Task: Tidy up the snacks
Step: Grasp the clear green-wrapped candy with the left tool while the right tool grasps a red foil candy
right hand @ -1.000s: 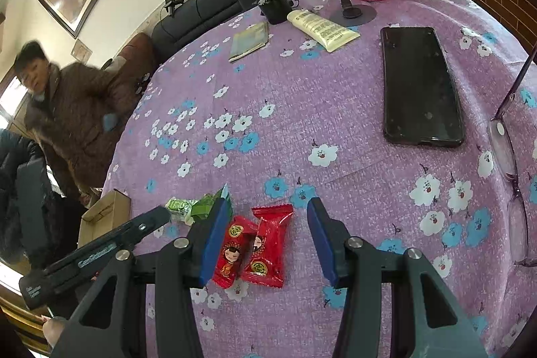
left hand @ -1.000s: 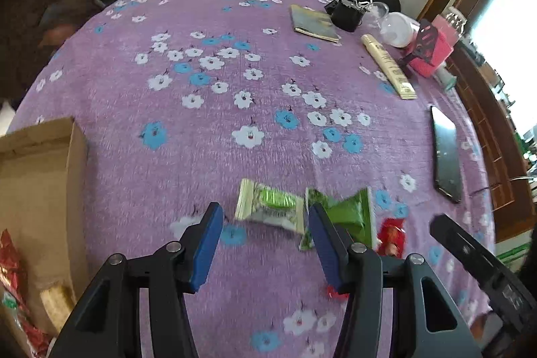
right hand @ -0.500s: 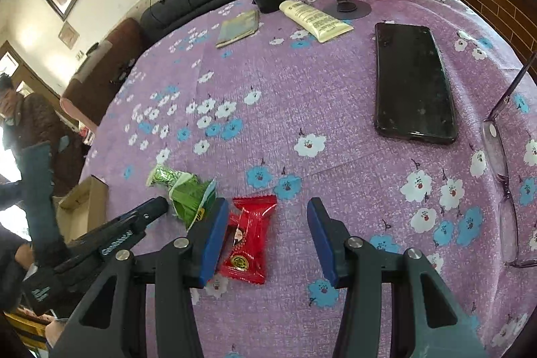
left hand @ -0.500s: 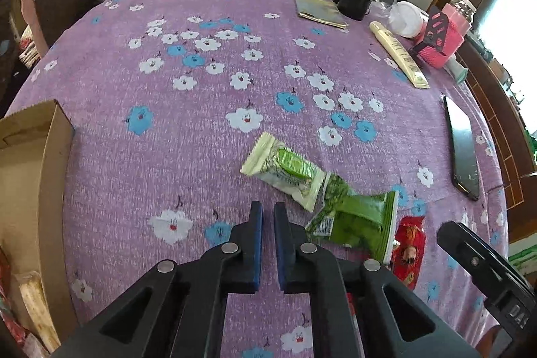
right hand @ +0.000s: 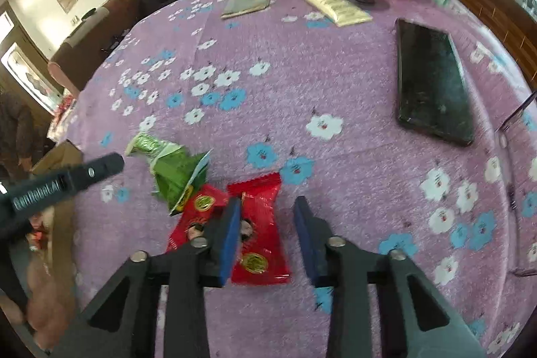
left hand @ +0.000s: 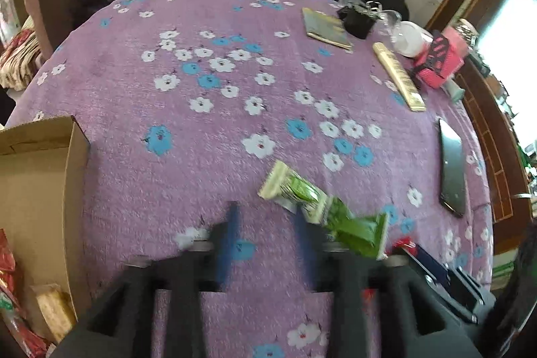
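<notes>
Step in hand: The right gripper [right hand: 266, 217] is hanging low over the red snack packs [right hand: 260, 223], lining up to pick one.
Right jaws: They are standing apart. One red pack is lying partly between them, not pinched yet.
Left jaws: The left gripper [left hand: 266, 225] is blurry, but its blue pads are standing apart with only purple cloth between them. It is holding nothing.
Where the snacks are: Four loose packs are lying in a bunch on the flowered tablecloth [left hand: 235, 83], on the near side of the black phone [right hand: 431, 83] and well apart from it. The two green snack packs [left hand: 322, 210] are sitting just beside the left gripper's right pad.
How the snacks look: The red packs are flat and shiny, with a little face and a gold circle on them. One is lying partly on the other. The green ones are crinkly, with pale ends.
The box: A cardboard box [left hand: 40, 190] is sitting far from the phone, at the other side of the cloth, with some snacks in it already.
Next move: It seems the right jaws need to go down around one red pack only and squeeze it, then carry it to the box.
</notes>
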Demonstrator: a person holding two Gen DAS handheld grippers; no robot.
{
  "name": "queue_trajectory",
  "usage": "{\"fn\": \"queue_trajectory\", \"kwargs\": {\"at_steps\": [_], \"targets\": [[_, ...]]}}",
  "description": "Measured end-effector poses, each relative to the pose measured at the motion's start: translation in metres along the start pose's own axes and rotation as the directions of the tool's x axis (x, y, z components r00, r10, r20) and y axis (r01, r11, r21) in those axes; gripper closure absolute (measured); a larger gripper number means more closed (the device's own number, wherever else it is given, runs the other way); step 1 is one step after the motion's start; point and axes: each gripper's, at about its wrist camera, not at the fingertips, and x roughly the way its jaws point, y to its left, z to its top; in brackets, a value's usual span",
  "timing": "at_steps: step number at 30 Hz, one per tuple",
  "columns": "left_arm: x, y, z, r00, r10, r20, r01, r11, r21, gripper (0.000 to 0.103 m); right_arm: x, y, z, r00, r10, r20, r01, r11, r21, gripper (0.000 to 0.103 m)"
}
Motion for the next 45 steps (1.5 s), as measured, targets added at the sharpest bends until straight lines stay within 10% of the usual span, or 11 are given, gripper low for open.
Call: {"fn": "queue_trajectory", "kwargs": {"at_steps": [10, 12, 24, 29, 36, 45], "targets": [[0.019, -0.021, 0.017, 1.0, -0.001, 0.002, 0.001, 1.0, -0.031, 0.051, -0.001, -0.008, 0.0, 1.0, 0.003, 0.001, -0.003, 0.999, 0.039, 0.085], [0.026, -0.029, 0.017, 1.0, 0.031, 0.002, -0.031, 1.0, -0.004, 0.07, -0.001, -0.008, 0.0, 1.0, 0.005, 0.0, -0.005, 0.999, 0.042, 0.085], [0.016, -0.021, -0.002, 0.997, 0.047, 0.069, -0.048, 0.999, 0.019, 0.095, -0.003, -0.007, 0.0, 1.0, 0.016, 0.006, -0.017, 0.999, 0.043, 0.085], [0.008, -0.016, -0.006, 0.998, 0.018, 0.066, -0.018, 1.0, -0.01, 0.094, -0.002, -0.006, -0.001, 1.0, 0.016, 0.005, -0.017, 0.999, 0.04, 0.085], [0.006, -0.029, 0.007, 0.992, 0.032, 0.123, -0.039, 0.998, 0.053, 0.065, -0.001, -0.009, 0.0, 1.0, 0.019, 0.002, -0.019, 0.999, 0.05, 0.085], [0.029, -0.035, -0.002, 1.0, 0.017, 0.008, -0.018, 0.991, 0.129, 0.081, -0.001, -0.009, 0.0, 1.0, 0.021, 0.001, -0.021, 0.998, 0.051, 0.085]]}}
